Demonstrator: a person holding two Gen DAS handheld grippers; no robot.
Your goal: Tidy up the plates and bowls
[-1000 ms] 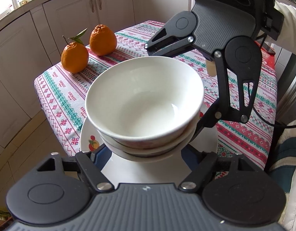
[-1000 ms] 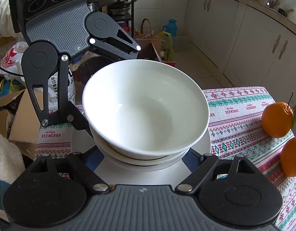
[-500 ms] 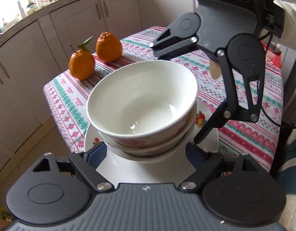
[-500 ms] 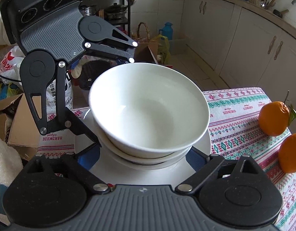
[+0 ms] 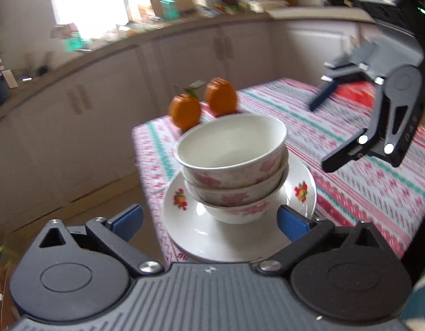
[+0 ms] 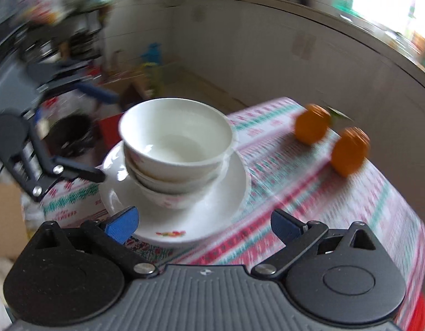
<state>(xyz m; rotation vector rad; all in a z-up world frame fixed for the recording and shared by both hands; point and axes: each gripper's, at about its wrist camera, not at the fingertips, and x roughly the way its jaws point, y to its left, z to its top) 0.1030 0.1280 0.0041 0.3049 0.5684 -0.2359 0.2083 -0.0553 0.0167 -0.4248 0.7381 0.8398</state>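
Observation:
Three white bowls with pink flowers [image 5: 231, 160] are nested on a white plate with fruit decals [image 5: 201, 231], at the corner of the patterned tablecloth [image 5: 364, 193]. My left gripper [image 5: 209, 222] is drawn back from the stack, its jaws opening wide. Its blue pads [image 5: 127, 220] flank the plate's near rim without pressing on it. The right gripper [image 5: 327, 132] hangs to the right over the table. In the right wrist view the bowls [image 6: 176, 143] and plate [image 6: 212, 209] lie ahead of my right gripper [image 6: 204, 223], also opening with nothing gripped. The left gripper [image 6: 98, 135] is at the left.
Two oranges [image 5: 201, 104] [image 6: 331, 138] sit on the cloth behind the stack. The plate stands close to the table's corner edge [image 5: 146, 165]. White cabinets [image 5: 102, 96] curve around the room. Boxes and bags [image 6: 124, 88] crowd the floor beyond the table.
Both grippers have opened wider and pulled back from the bowl stack, tipping their views upward. The bowls and plate stay on the table.

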